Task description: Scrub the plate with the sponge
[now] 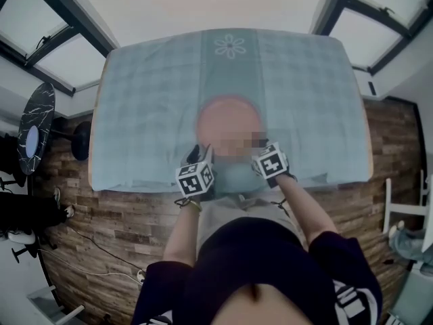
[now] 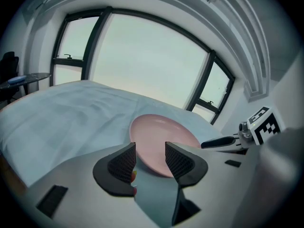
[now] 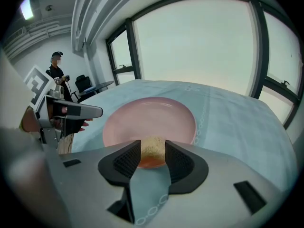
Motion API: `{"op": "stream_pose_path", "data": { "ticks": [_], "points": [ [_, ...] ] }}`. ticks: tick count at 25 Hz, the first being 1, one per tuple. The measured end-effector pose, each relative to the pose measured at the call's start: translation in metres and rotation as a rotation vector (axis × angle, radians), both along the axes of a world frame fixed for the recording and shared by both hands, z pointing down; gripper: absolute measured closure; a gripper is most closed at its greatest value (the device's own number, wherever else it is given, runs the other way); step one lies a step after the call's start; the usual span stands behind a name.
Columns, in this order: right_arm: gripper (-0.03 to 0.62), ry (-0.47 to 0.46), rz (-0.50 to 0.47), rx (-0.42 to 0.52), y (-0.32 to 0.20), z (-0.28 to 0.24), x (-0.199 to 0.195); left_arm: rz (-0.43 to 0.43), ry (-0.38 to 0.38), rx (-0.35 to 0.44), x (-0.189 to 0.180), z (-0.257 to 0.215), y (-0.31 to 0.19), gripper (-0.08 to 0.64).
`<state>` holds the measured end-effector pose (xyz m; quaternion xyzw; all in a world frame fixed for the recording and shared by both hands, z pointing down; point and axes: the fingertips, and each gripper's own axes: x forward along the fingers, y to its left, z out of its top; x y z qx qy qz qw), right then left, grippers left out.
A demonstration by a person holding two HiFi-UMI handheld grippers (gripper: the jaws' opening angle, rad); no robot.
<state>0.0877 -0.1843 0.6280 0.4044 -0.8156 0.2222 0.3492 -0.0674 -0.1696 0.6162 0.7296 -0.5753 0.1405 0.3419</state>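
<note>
A round pink plate [image 1: 229,117] lies in the middle of the table [image 1: 135,114], which is covered by a light blue cloth. A tan sponge [image 3: 152,151] with an orange underside rests at the plate's [image 3: 149,120] near rim. My right gripper [image 3: 152,159] is open, and the sponge shows in the gap at its fingertips. My left gripper [image 2: 150,158] is open too, nothing between its pads, aimed at the plate's [image 2: 164,137] near left rim. In the head view both grippers, left [image 1: 201,156] and right [image 1: 261,150], hover by the near edge of the plate.
The table's near edge [image 1: 230,185] is right below my hands. A dark round side table [image 1: 34,127] stands on the wooden floor at the left, a white chair [image 1: 406,208] at the right. A person [image 3: 57,70] stands far back by the windows.
</note>
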Motion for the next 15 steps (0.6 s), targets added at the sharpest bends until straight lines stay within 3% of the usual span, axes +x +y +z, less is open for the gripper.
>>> {"op": "stream_pose_path", "data": {
  "ticks": [8,15],
  "points": [
    [0.443,0.087,-0.017,-0.023,-0.01,0.022,0.003,0.011,-0.021,-0.044,-0.004,0.023,-0.023,0.374],
    [0.503,0.16,-0.081,-0.053,-0.011,0.033,-0.002,0.021,-0.016,-0.07,-0.011,0.032,-0.034,0.376]
  ]
}}
